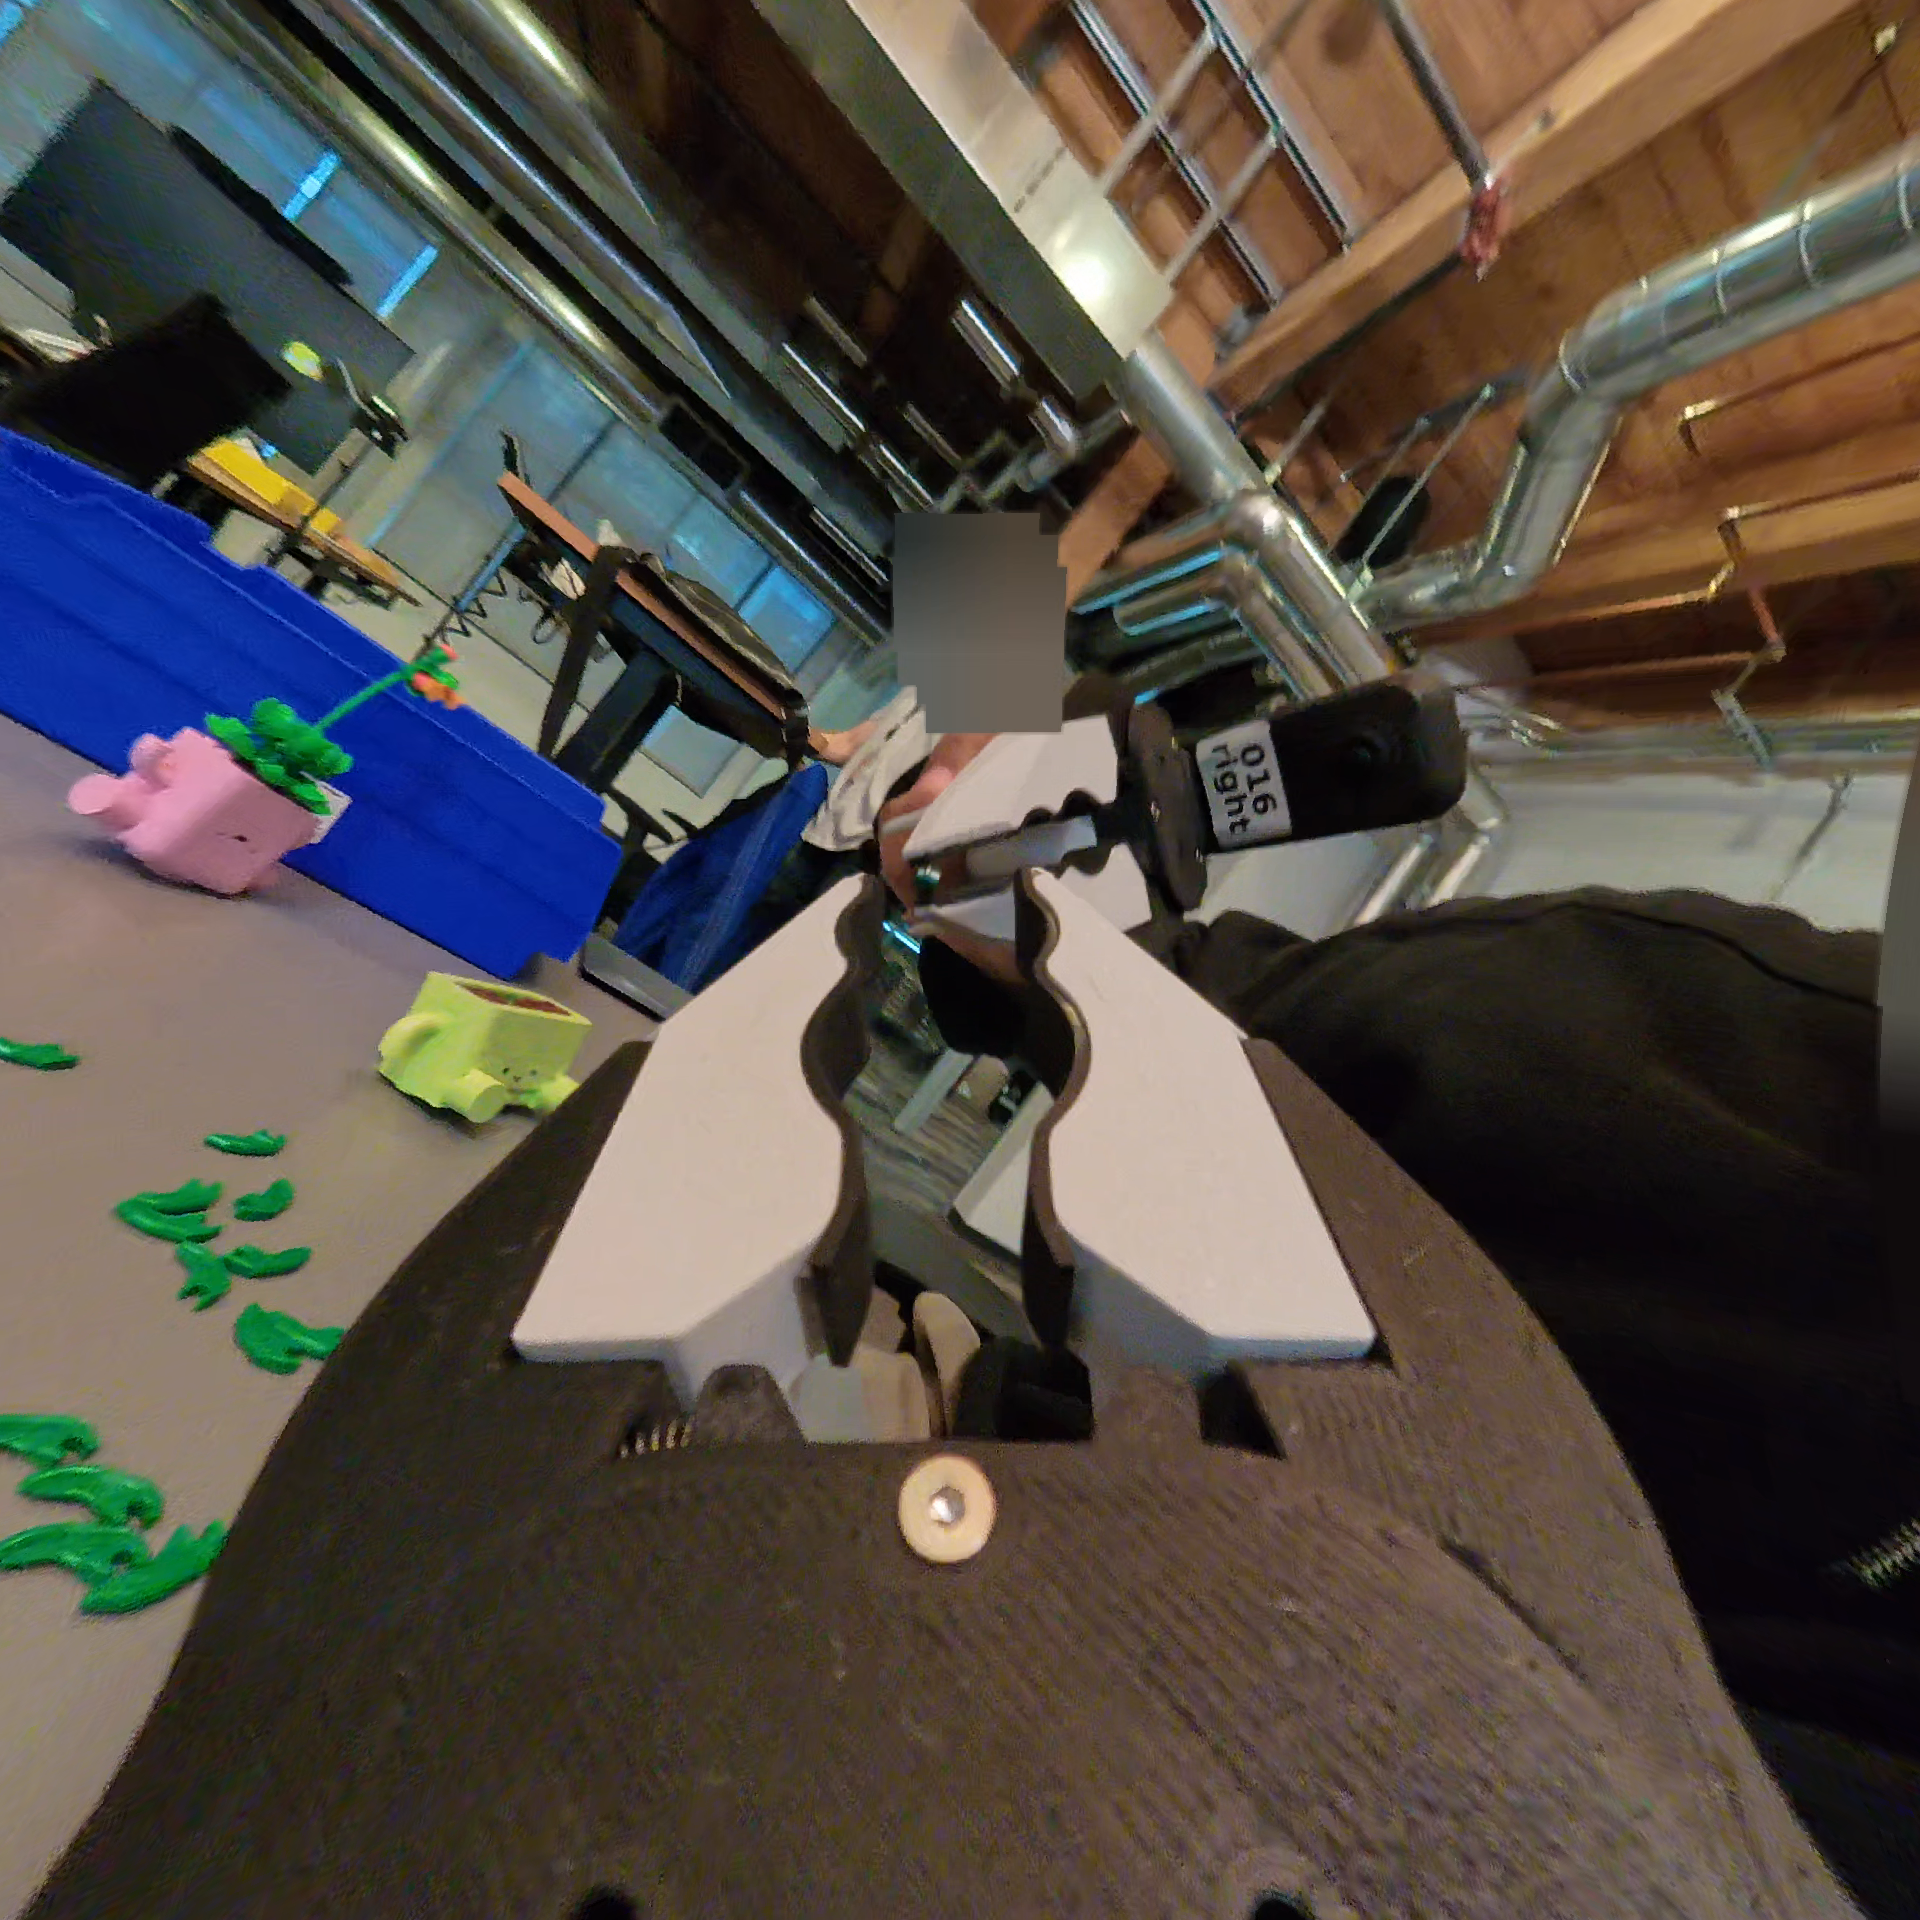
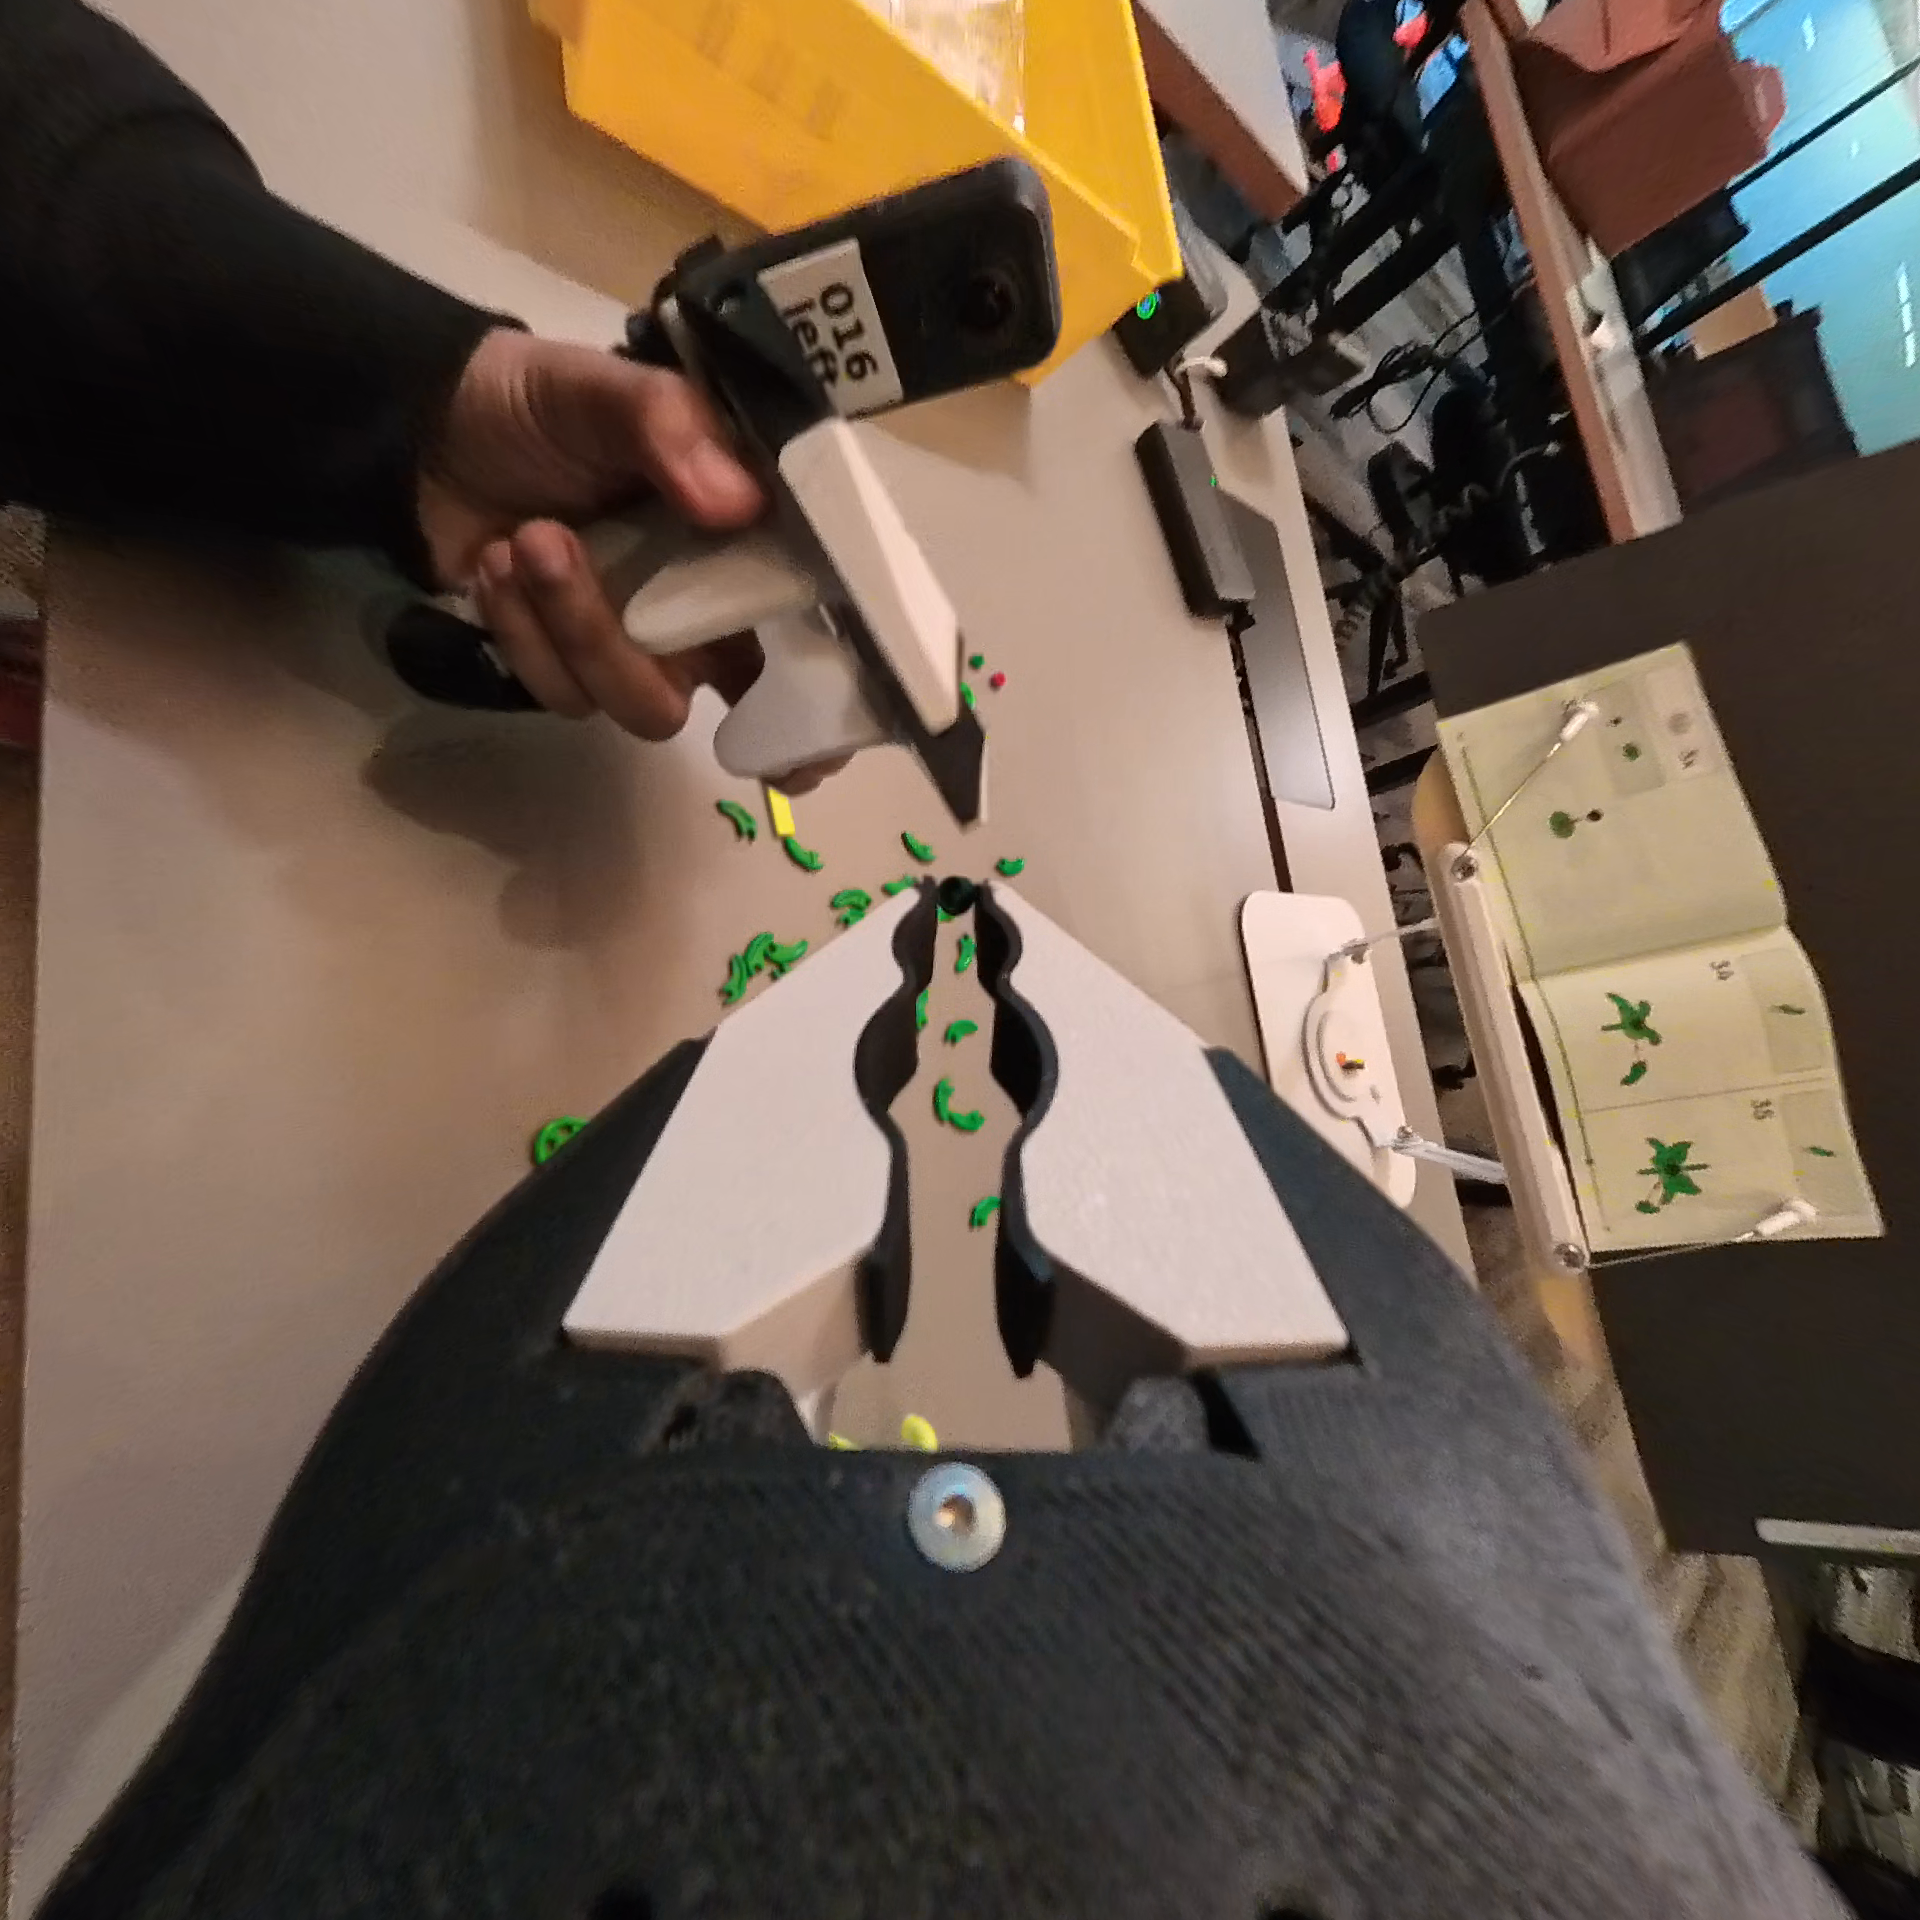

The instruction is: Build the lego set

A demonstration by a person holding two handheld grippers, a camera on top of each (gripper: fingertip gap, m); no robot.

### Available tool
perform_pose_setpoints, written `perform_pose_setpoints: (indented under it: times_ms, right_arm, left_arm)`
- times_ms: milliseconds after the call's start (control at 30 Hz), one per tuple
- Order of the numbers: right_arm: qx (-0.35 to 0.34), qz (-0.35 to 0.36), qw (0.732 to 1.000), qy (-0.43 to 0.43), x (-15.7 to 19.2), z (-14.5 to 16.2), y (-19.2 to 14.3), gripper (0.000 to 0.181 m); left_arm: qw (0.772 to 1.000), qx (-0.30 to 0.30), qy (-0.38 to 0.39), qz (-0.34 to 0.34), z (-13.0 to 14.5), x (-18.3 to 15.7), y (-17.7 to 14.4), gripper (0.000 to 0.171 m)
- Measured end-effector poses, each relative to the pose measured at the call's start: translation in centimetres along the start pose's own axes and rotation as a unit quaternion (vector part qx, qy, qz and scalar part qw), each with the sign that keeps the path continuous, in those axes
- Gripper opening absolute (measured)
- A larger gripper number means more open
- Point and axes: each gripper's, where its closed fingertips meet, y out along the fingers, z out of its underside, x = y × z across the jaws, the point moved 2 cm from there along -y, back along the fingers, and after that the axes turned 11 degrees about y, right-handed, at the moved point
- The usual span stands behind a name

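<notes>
The right tool (image 2: 954, 896) pinches a small dark green round piece (image 2: 952, 894) at its tips, above the worktop (image 2: 260, 1039) strewn with green leaf pieces (image 2: 764, 956); the left tool (image 1: 948, 894) stands narrowly parted and empty, tilted up off the worktop; a pink pot with foliage (image 1: 223, 805) and a lime green pot (image 1: 483, 1044) sit before a blue bin (image 1: 312, 675); an open instruction booklet (image 2: 1652, 966) stands at the right

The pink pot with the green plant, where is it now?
In the left wrist view, the pink pot lies tipped on the grey table at the far left, right in front of the blue bin, with the lime pot nearer the camera.
</notes>
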Motion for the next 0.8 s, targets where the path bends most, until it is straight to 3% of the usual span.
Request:
perform_pose_setpoints:
  times_ms: [133, 300, 800]
  right_arm:
    - [-0.011, -0.011, 1.0, -0.007, 0.9, -1.1, -0.2, 0.005]
    - [-0.015, -0.01, 1.0, -0.012, 1.2, -1.8, -0.2, 0.005]
    - [-0.008, -0.013, 1.0, -0.011, 1.4, -2.3, -0.2, 0.004]
  left_arm:
    - [1.0, 0.011, -0.001, 0.019, 0.6, -0.6, 0.7, 0.021]
    - [1.0, -0.009, -0.014, 0.027, 0.1, -0.5, 0.5, 0.007]
    - [0.998, -0.009, -0.011, 0.059, 0.0, -1.7, 0.4, 0.01]
